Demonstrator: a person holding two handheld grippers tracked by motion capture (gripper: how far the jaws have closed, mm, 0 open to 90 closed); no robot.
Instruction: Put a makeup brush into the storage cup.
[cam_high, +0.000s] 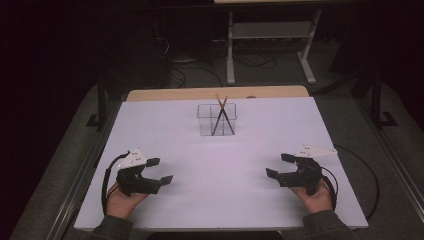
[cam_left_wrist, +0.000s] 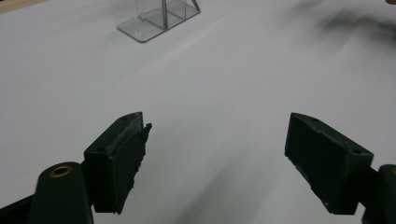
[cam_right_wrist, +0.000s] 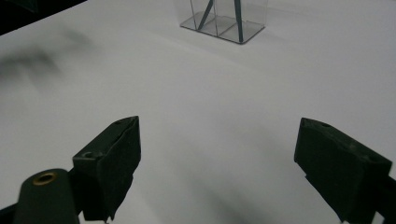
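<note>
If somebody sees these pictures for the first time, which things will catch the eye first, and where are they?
First comes the clear plastic container at the far middle of the white table, with two dark pencils crossed inside it. Next are the left gripper and the right gripper, low at the near corners, each held in a hand with jaws wide apart and nothing between them.

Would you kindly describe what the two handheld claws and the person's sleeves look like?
Both the left claw and the right claw are black, each topped with a pale grey three-cornered plate and trailing a black cable. Their jaws are blocky dark pads with worn edges, beside a brass-ringed hole. The sleeves look dark grey-green.
</note>
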